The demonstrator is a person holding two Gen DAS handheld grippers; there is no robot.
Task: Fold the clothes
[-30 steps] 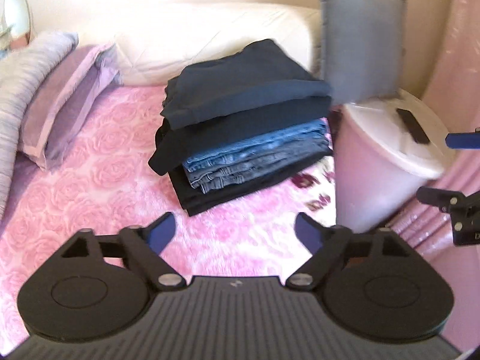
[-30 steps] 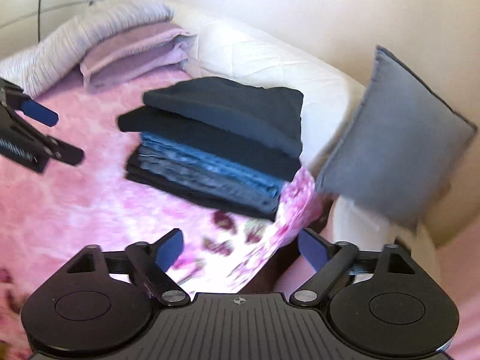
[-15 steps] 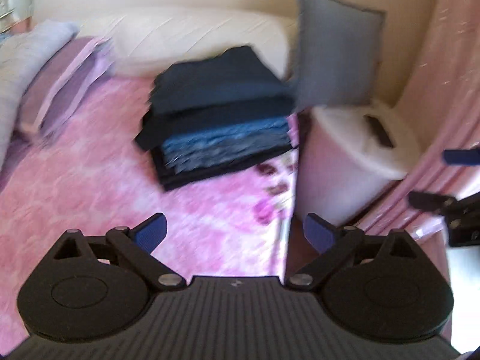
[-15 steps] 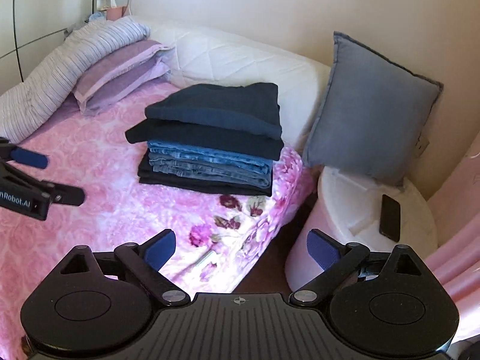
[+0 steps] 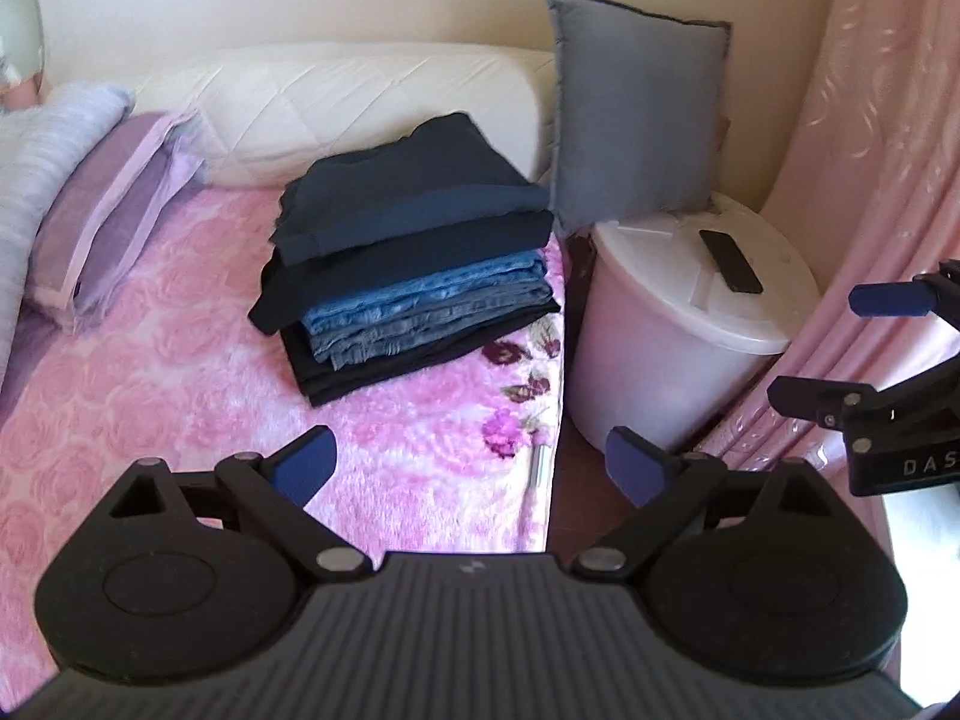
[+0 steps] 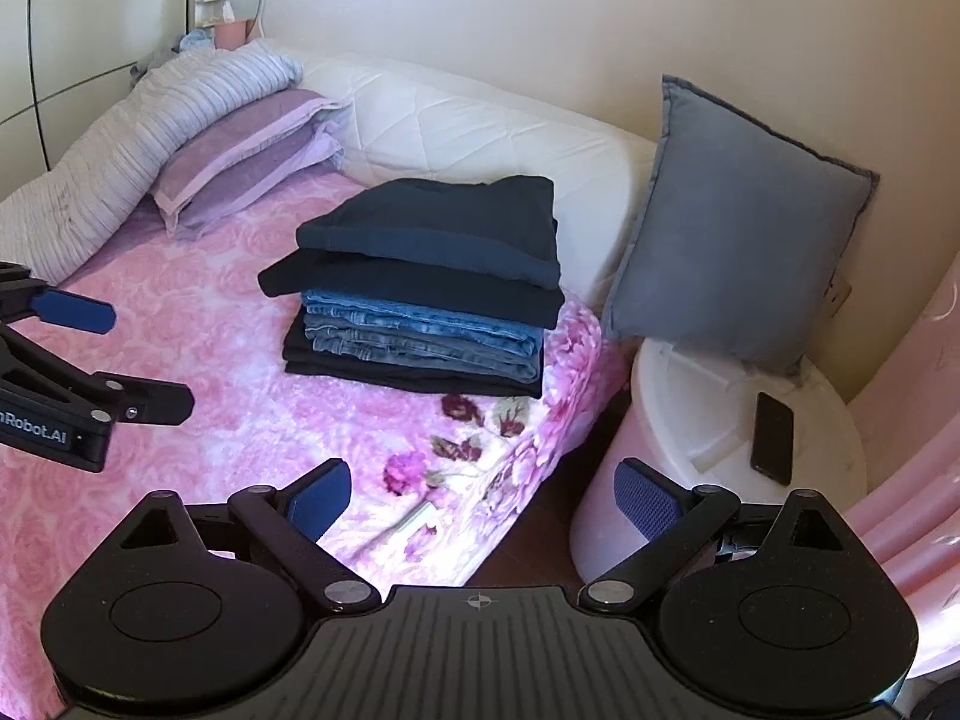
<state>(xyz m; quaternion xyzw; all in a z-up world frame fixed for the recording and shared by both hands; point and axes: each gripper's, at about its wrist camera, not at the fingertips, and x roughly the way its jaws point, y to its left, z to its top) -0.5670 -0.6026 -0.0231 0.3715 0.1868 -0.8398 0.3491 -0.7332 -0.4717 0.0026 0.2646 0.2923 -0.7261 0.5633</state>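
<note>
A stack of folded clothes (image 5: 408,264) lies on the pink bedspread (image 5: 150,396) near the bed's right edge: dark navy tops above, blue jeans in the middle, a black piece at the bottom. It also shows in the right wrist view (image 6: 426,282). My left gripper (image 5: 471,468) is open and empty, held well short of the stack. My right gripper (image 6: 483,495) is open and empty, over the bed's corner. Each gripper shows at the edge of the other's view, the right one (image 5: 840,348) and the left one (image 6: 120,360).
A grey cushion (image 5: 636,114) leans on the wall above a white lidded bin (image 5: 678,348) with a black phone (image 5: 729,252) on it. Purple pillows (image 5: 108,210) and a white bolster (image 5: 360,102) lie at the head. A pink curtain (image 5: 870,150) hangs at right.
Both grippers have drawn back from the stack, so it looks smaller and farther. More of the bin, curtain and bed edge has come into view. Both jaws stayed open.
</note>
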